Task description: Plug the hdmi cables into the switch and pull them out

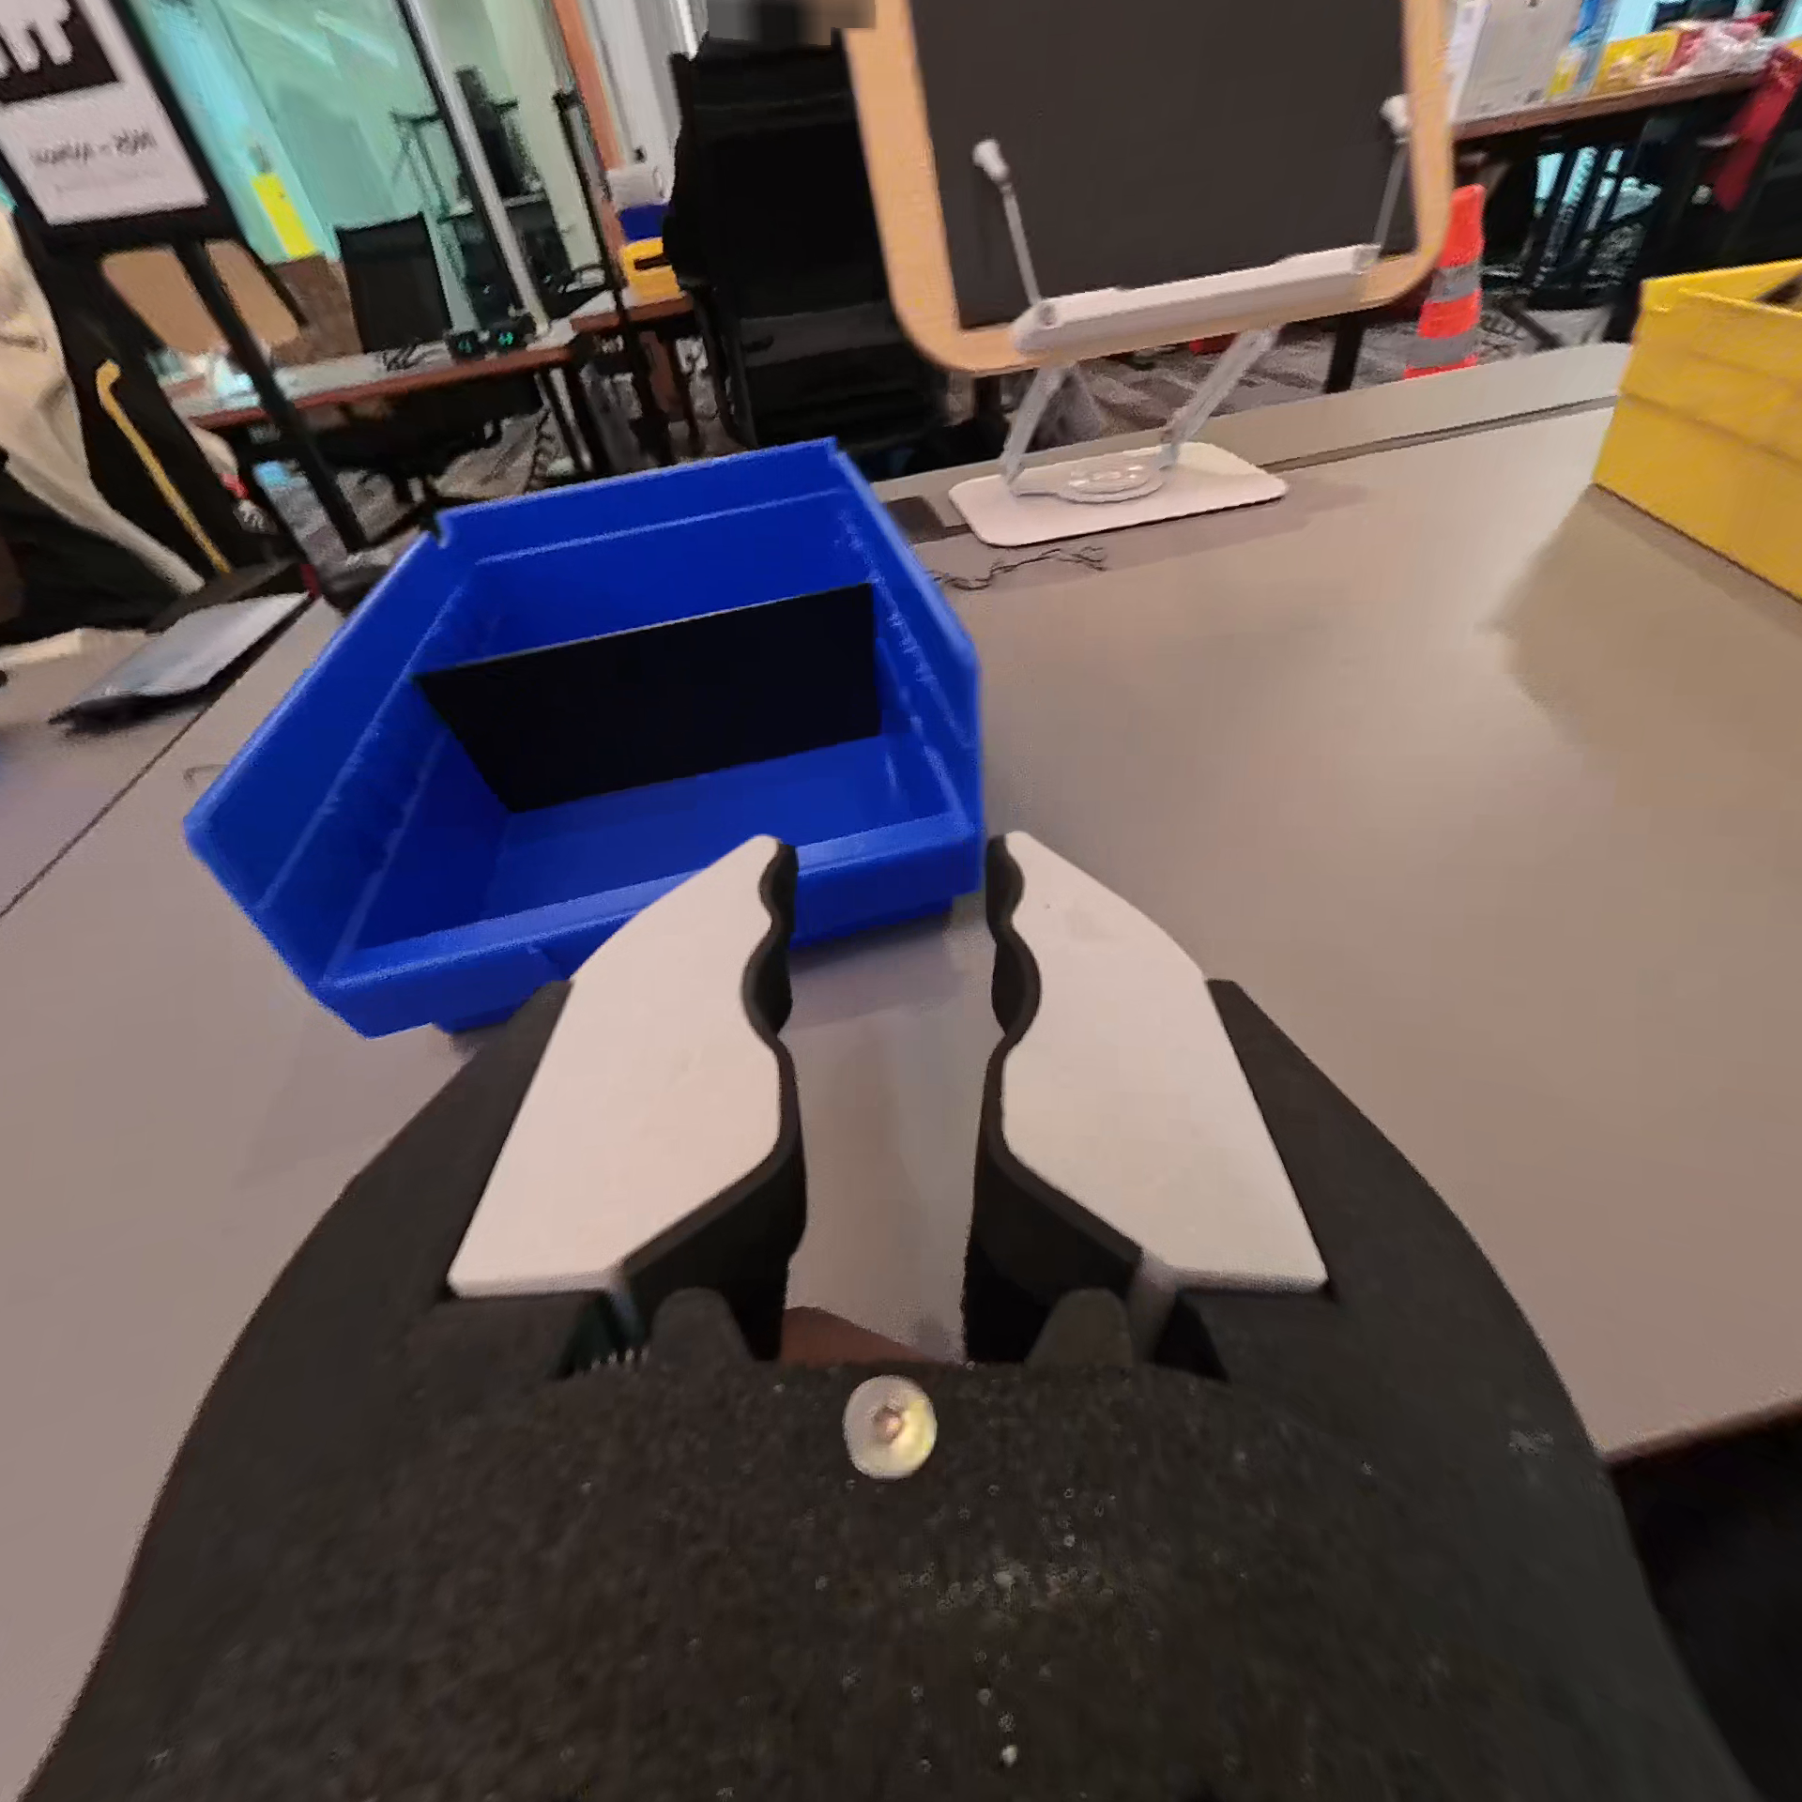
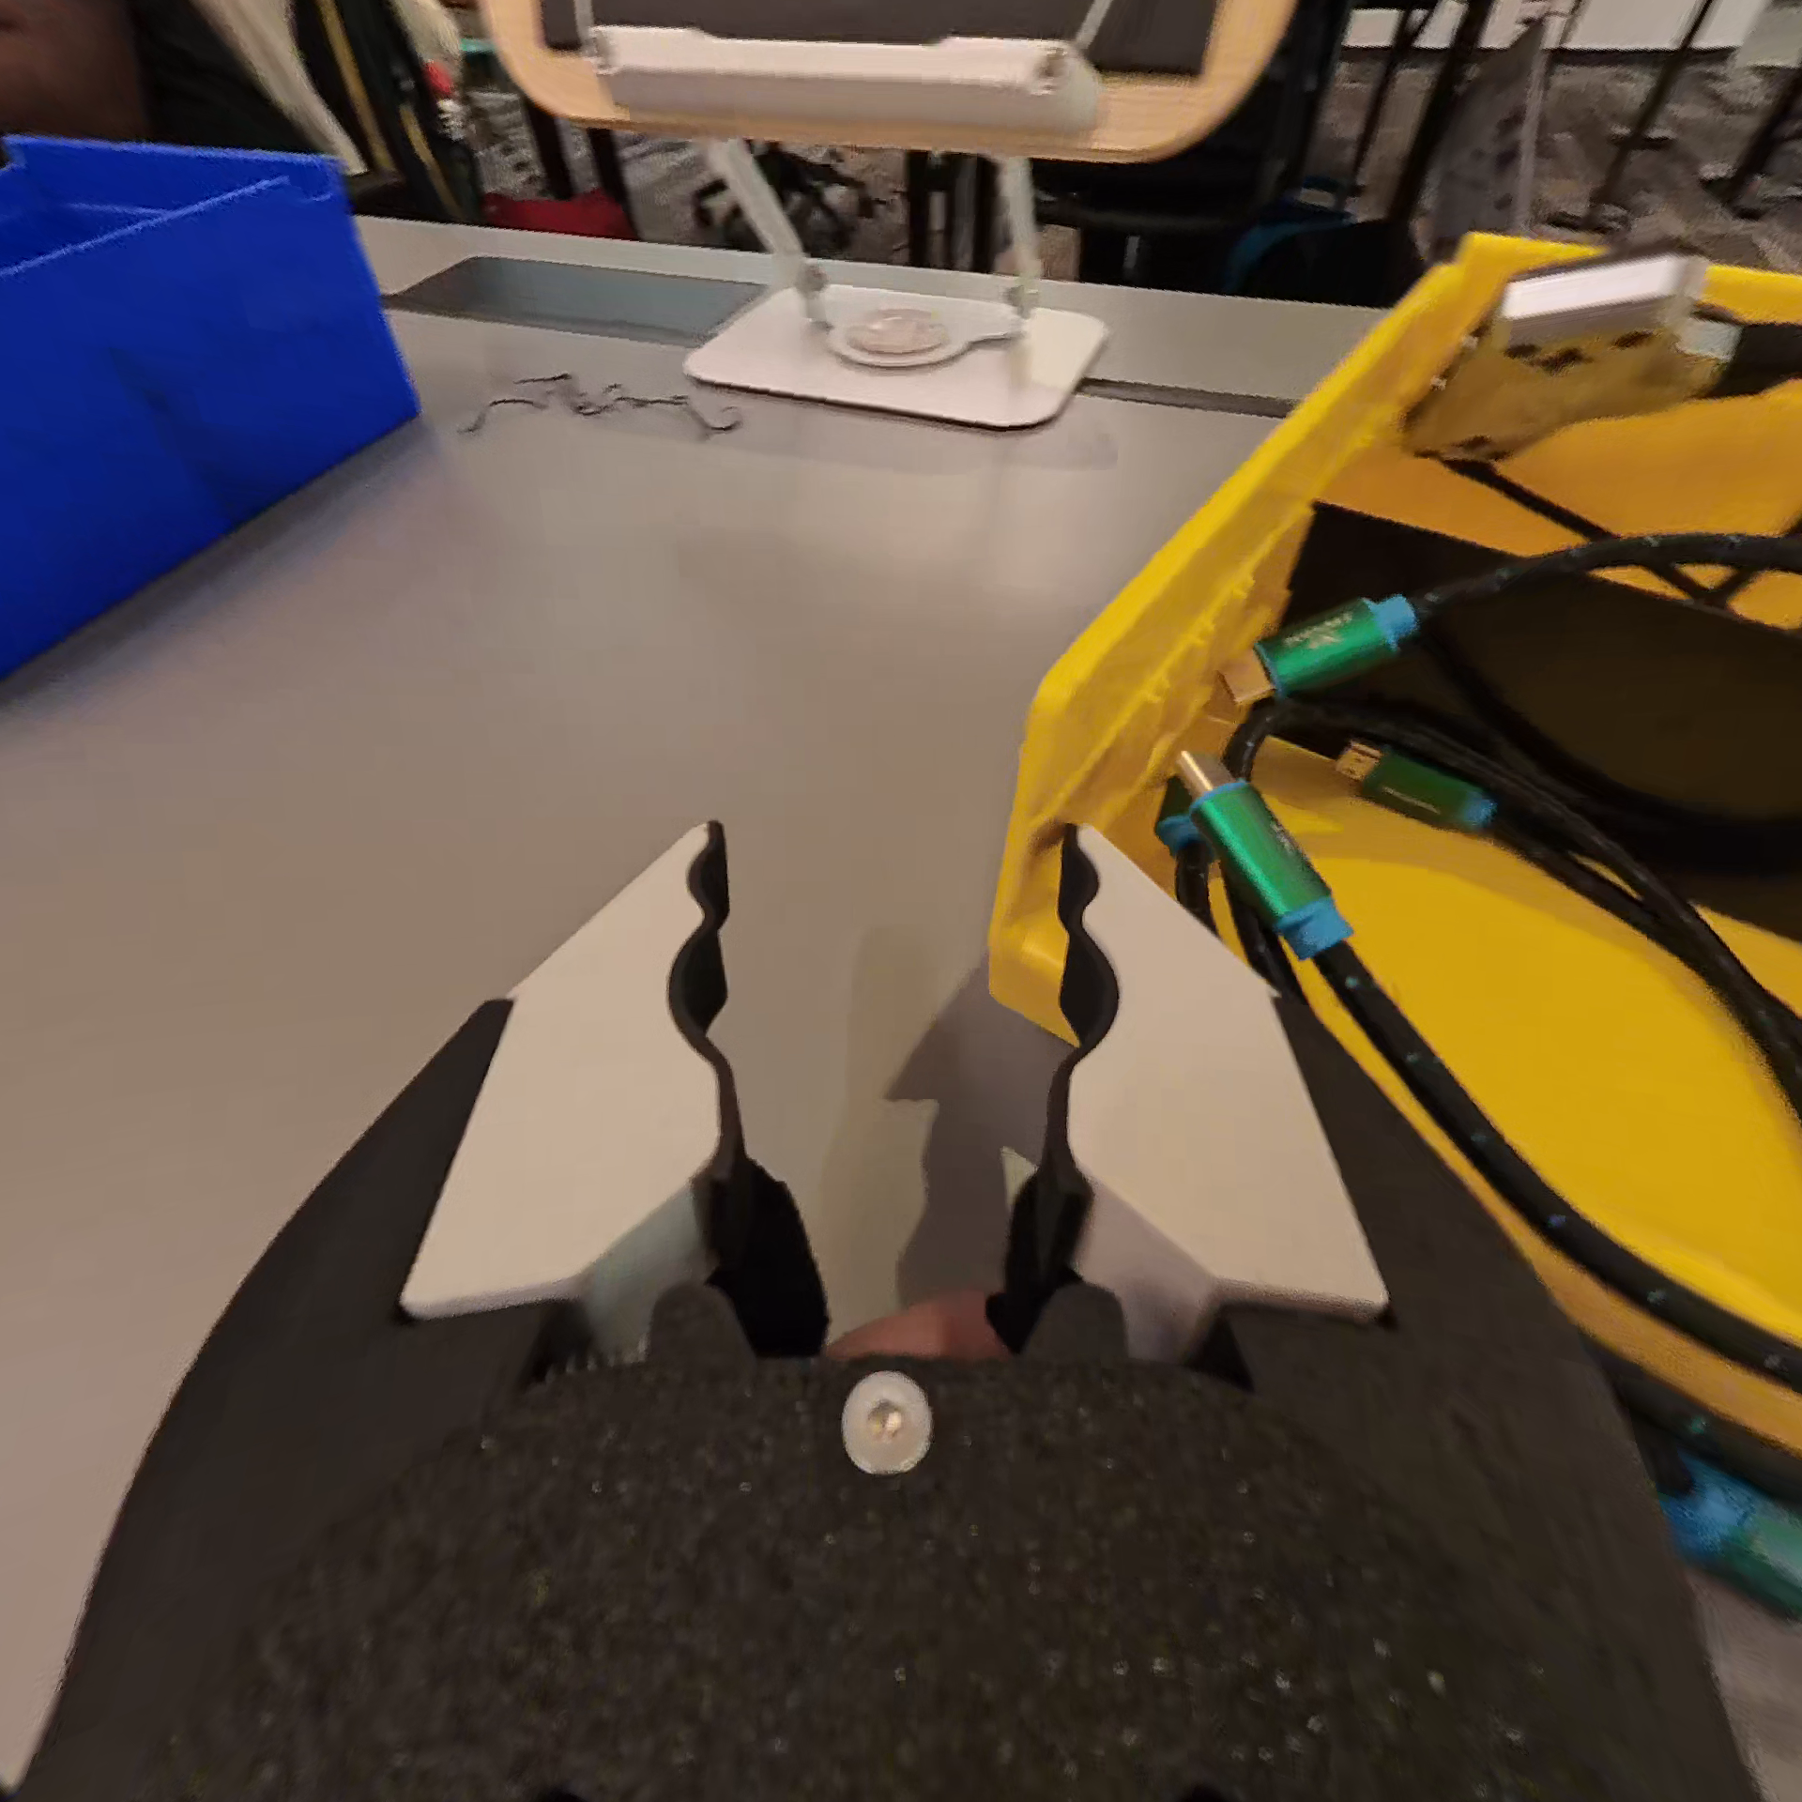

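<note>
My left gripper point(image 1: 887, 858) gapes empty before the blue bin point(image 1: 624, 741) at twelve o'clock. My right gripper point(image 2: 892, 843) spreads wide, empty; HDMI cables point(image 2: 1277, 868) lie in the yellow bin point(image 2: 1121, 683) at two o'clock, with a silver switch point(image 2: 1599, 302) on its far rim.

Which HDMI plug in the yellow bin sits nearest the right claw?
Start at the yellow bin on the table's right side. Against its near left corner, one HDMI plug stands tilted, metal tip up toward the wall. Unlike the other green plugs deeper inside, it sits closest to the open right claw.
</note>
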`<action>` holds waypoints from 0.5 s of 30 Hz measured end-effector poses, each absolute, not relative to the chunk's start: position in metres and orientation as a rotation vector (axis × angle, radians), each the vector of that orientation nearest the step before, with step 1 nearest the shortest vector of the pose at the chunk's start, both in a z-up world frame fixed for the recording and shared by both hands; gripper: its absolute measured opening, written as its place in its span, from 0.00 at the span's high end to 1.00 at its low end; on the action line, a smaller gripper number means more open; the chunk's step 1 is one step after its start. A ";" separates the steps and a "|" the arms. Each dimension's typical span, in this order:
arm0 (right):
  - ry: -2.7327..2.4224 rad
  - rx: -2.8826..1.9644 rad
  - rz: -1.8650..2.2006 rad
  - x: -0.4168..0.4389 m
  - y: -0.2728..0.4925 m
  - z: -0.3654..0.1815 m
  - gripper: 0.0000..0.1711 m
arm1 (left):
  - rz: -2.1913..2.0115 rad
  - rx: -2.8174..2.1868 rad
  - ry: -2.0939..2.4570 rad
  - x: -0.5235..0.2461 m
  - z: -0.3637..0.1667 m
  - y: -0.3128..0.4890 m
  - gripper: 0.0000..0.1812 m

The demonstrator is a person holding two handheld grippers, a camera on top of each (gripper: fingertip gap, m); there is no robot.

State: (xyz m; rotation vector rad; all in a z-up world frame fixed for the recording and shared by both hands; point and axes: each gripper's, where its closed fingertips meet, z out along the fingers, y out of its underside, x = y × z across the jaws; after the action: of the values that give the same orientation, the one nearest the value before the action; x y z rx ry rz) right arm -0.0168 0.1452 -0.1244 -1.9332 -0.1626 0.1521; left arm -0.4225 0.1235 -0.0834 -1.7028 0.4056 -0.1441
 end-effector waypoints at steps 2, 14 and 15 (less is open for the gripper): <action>-0.218 -1.903 0.185 -0.034 0.142 -0.119 0.61 | -0.165 -1.679 0.470 -0.396 -0.083 0.113 0.80; 0.131 -1.535 0.039 0.081 0.088 -0.040 0.63 | -0.605 -1.774 0.904 -0.142 -0.099 0.083 0.77; 0.173 -1.532 -0.032 0.103 0.081 -0.040 0.64 | -0.622 -1.779 0.921 -0.121 -0.097 0.086 0.77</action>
State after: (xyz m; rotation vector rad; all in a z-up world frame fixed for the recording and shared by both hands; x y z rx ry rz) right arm 0.1031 0.0805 -0.0404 -1.5317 0.1731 -0.0323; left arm -0.1214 0.0864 -0.0970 -1.7794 0.9205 -0.6218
